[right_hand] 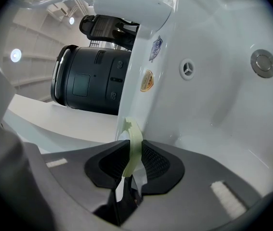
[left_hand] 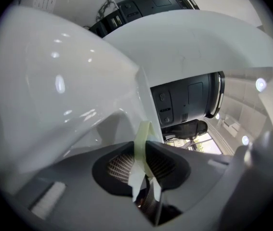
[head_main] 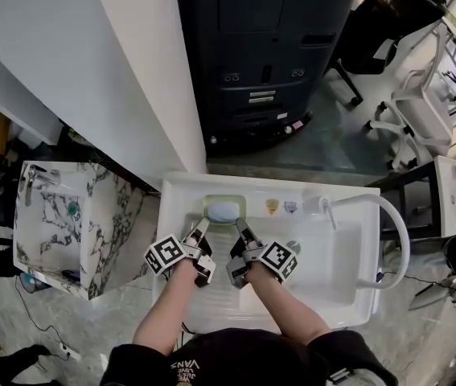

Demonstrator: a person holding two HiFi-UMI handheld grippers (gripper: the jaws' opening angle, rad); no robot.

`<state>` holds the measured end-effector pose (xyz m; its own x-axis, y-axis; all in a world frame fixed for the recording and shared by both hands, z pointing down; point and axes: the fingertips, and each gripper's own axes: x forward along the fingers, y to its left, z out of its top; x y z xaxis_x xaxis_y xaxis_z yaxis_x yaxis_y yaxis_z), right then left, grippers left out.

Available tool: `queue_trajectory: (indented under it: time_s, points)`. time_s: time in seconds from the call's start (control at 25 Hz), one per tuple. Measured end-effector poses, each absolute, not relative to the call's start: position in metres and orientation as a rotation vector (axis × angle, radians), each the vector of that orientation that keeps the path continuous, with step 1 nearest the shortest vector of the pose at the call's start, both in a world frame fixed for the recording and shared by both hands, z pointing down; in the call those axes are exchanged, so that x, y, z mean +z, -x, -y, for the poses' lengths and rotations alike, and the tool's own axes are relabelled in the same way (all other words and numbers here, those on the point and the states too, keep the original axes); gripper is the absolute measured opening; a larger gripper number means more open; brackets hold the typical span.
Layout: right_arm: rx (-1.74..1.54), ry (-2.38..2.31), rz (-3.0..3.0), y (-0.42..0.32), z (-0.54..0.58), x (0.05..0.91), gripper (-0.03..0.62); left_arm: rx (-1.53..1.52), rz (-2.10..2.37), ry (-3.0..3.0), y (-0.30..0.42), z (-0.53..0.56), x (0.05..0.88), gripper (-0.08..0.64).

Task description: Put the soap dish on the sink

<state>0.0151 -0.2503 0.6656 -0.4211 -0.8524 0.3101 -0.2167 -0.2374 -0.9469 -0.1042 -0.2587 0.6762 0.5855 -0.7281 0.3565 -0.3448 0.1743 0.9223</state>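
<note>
A pale green soap dish (head_main: 223,211) with a light blue soap bar in it rests on the back ledge of the white sink (head_main: 329,278). Both grippers hold it from the near side. My left gripper (head_main: 199,234) is shut on the dish's left rim, which shows as a thin green edge (left_hand: 144,146) pinched between the black pads. My right gripper (head_main: 242,231) is shut on the right rim, again a green strip (right_hand: 134,146) clamped between its pads. From the gripper views the soap itself is hidden.
A white curved faucet (head_main: 392,219) rises at the sink's right, and the drain (head_main: 293,246) sits in the basin. Two stickers (head_main: 272,206) mark the back ledge. A marble-patterned basin (head_main: 55,223) stands left; a black machine (head_main: 268,55) is behind.
</note>
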Motion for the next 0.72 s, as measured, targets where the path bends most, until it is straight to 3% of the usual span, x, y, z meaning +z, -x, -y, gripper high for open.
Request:
queue_trajectory:
  time_s: [0.72]
  points:
    - [-1.7,1.275,-1.538,-0.016,0.258,0.665,0.074,-0.408,0.982,-1.414,0.102,0.271,0.677,0.126]
